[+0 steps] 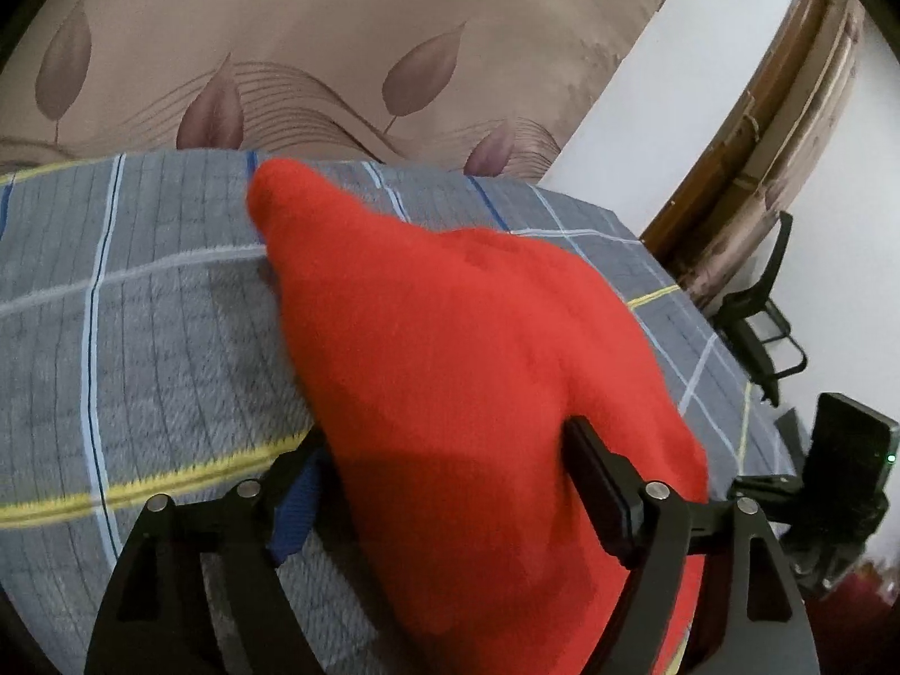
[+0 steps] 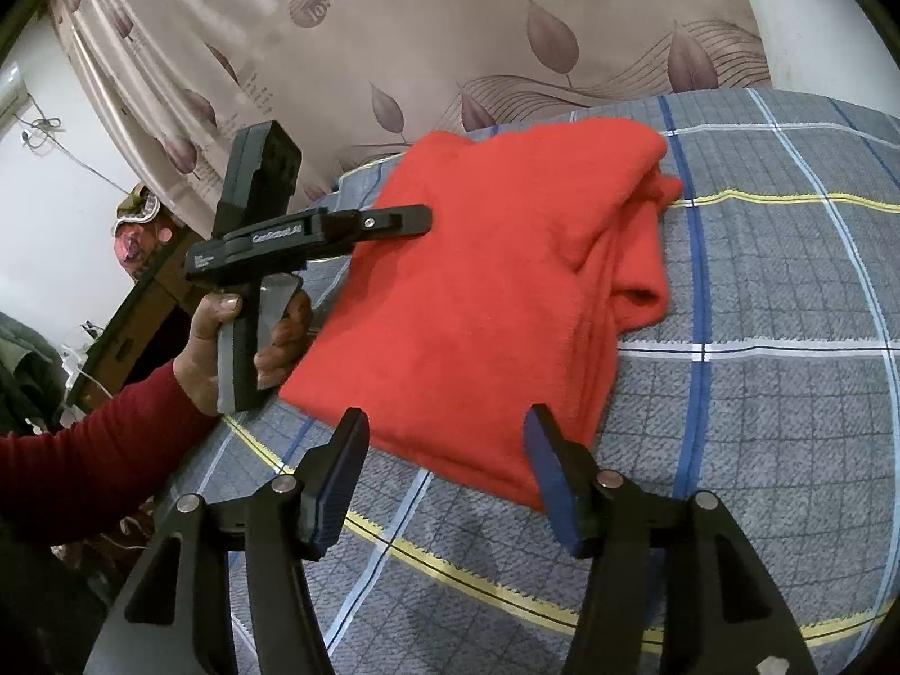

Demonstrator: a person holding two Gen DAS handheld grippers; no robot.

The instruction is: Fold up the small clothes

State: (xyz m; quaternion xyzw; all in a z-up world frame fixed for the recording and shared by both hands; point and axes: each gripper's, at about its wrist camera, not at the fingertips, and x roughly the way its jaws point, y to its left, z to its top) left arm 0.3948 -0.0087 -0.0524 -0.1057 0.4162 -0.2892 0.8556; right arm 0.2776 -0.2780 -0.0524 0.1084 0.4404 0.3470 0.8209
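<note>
A red fleece garment (image 2: 495, 281) lies folded in layers on the grey plaid blanket (image 2: 787, 422). In the left wrist view the garment (image 1: 461, 371) fills the centre and passes between the fingers of my left gripper (image 1: 444, 484), whose jaws stand wide apart around it. In the right wrist view the left gripper (image 2: 416, 219) lies flat over the garment's left edge, held by a hand. My right gripper (image 2: 450, 478) is open, its fingers on either side of the garment's near edge, holding nothing.
A beige leaf-patterned curtain (image 2: 450, 28) hangs behind the bed. A white wall (image 1: 703, 84) and a wooden frame (image 1: 787, 129) are on the left wrist view's right side. A black chair (image 1: 759, 309) stands beyond the blanket's edge. Clutter shows at far left (image 2: 135, 236).
</note>
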